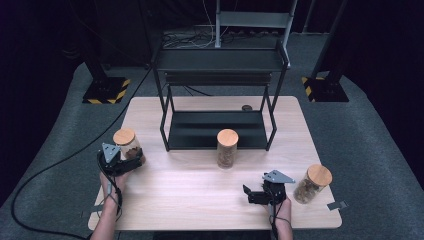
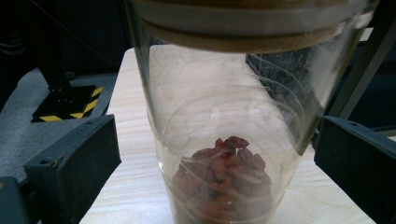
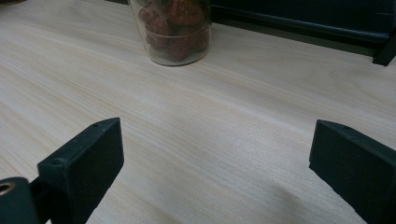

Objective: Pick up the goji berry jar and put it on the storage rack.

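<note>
Jar [image 2: 224, 140] stands between the spread jaws of the left gripper [image 1: 121, 162], left of and just in front of the black rack [image 1: 217, 100] on the table [image 1: 200, 200]. Neither jaw touches the glass yet. To grip well, I would centre the jar between the jaws below its cork lid [image 1: 124, 136], close squarely on the glass wall, and keep it upright. The right gripper [image 1: 256, 194], jaws wide and holding nothing, sits well right of it, pointing at the middle jar [image 3: 171, 30].
</note>
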`<action>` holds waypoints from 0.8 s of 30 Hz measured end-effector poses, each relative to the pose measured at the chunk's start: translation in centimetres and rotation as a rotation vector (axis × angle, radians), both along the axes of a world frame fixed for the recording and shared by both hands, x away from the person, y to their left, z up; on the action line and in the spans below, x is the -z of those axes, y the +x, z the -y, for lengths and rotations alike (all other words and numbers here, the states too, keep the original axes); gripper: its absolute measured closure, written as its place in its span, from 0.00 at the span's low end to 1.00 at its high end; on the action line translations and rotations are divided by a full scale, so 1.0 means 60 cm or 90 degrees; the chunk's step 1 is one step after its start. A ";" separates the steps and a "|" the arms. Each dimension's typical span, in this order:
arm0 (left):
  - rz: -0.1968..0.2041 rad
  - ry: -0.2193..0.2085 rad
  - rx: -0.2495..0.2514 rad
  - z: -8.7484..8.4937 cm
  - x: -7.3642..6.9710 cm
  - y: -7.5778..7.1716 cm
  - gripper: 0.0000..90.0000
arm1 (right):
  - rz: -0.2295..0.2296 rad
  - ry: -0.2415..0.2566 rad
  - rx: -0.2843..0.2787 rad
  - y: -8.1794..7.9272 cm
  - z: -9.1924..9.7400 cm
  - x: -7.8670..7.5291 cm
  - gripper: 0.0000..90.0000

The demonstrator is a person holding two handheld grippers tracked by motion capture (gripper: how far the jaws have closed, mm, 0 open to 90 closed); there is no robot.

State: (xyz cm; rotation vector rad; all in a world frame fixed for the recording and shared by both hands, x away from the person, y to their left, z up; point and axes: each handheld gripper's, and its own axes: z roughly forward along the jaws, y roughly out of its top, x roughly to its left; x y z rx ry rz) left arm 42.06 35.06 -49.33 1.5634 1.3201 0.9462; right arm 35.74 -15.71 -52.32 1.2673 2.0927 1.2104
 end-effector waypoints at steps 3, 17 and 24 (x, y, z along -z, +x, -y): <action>0.003 0.000 0.001 0.002 0.000 0.003 0.00 | 0.001 -0.001 0.001 0.000 0.000 0.000 0.03; 0.006 0.014 0.003 0.006 0.001 0.014 0.00 | 0.002 -0.002 0.003 0.000 0.000 0.000 0.03; 0.008 0.010 0.001 0.008 0.001 0.017 0.00 | 0.002 -0.001 0.003 0.000 0.000 0.000 0.03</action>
